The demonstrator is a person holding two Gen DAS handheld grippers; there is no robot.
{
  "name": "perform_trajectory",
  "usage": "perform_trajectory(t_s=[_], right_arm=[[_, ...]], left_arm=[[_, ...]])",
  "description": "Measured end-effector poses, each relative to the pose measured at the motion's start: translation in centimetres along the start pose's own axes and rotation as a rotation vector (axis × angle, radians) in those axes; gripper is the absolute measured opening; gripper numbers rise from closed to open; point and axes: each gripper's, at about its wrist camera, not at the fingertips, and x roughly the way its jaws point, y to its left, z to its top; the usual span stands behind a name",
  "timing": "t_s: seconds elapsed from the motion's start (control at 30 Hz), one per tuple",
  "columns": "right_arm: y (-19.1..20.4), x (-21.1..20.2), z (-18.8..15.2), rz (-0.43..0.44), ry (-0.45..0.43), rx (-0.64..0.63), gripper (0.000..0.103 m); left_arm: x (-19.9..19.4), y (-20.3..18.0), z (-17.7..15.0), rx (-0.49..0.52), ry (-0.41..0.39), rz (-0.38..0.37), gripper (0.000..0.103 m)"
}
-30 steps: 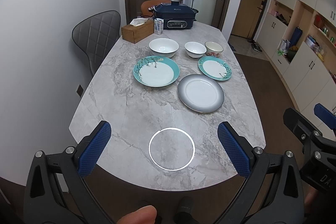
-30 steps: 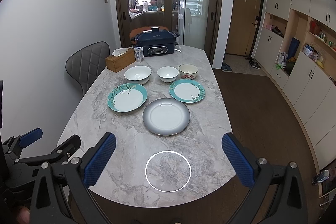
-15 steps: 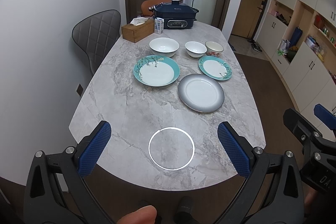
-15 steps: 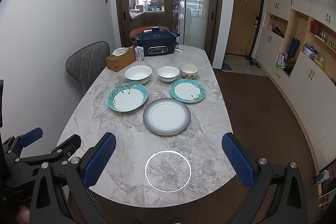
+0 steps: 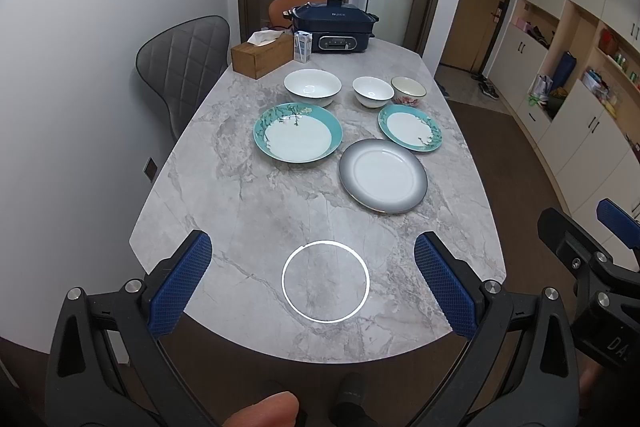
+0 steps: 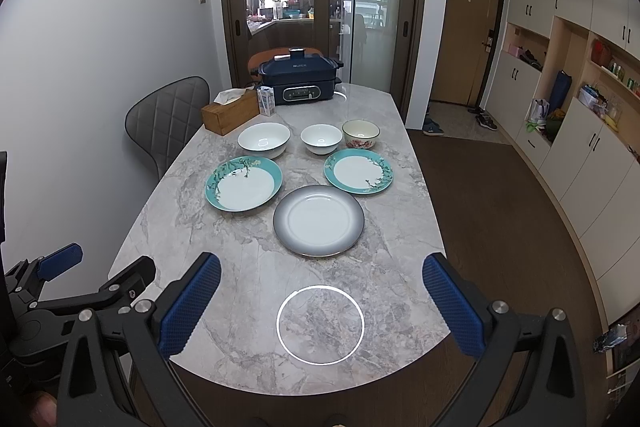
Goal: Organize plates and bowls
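On the tabletop point(image 6: 248, 251): three plates, three bowls, unmoved since a second ago.
Left gripper point(image 5: 312, 283): fingers wide, empty (hovering).
Right gripper point(image 6: 322, 307): same; nothing started.

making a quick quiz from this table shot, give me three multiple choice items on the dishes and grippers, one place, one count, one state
1. Where does the grey-rimmed plate lie among the dishes?
A. nearest the grippers
B. behind the bowls
C. stacked on a teal plate

2. How many bowls stand on the table?
A. one
B. three
C. five

3. How do the left gripper and the right gripper stand?
A. both open and empty
B. both shut on plates
C. left shut on a bowl, right open

Answers:
1. A, it lies in front of the large teal plate and the small teal plate, apart from both.
2. B, the large white bowl, the small white bowl and the flowered bowl form the back row.
3. A, each wrist view shows blue pads spread wide with only bare tabletop between them.
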Motion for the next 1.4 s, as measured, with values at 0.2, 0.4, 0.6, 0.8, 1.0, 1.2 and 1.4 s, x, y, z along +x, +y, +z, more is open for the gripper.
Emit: perform_trajectory(t_s=[0.2,0.4,0.6,0.8,1.0,1.2,1.4], right_arm=[[0.1,0.2,0.0,0.0,0.001,0.0,0.103],[0.2,0.3,0.1,-0.001,0.003,0.0,0.103],[0.3,0.4,0.2,-0.002,0.004,0.0,0.103],[0.6,0.5,0.4,-0.004,0.006,0.0,0.103],[1.1,1.1,0.4,-0.014,0.01,0.008,0.103],[1.2,2.3,-0.3,-0.015,0.034,0.035,0.103],[-3.2,6.3,-2.7,0.023,0.1,0.107,0.103]], left_arm=[[0.3,-0.1,-0.5,0.0,0.003,-0.002,0.103],[0.3,-0.1,-0.4,-0.001,0.005,-0.002,0.103],[0.6,-0.1,-0.6,-0.002,0.008,-0.003,0.103],[1.0,-0.6,-1.9,-0.002,0.018,-0.009,0.103],[0.9,-0.3,-1.8,0.003,0.031,-0.022,0.103],[3.0,0.2,-2.8,0.007,0.09,-0.092,0.103],[11.0,1.0,-4.5,-0.003,0.278,-0.15,0.101]])
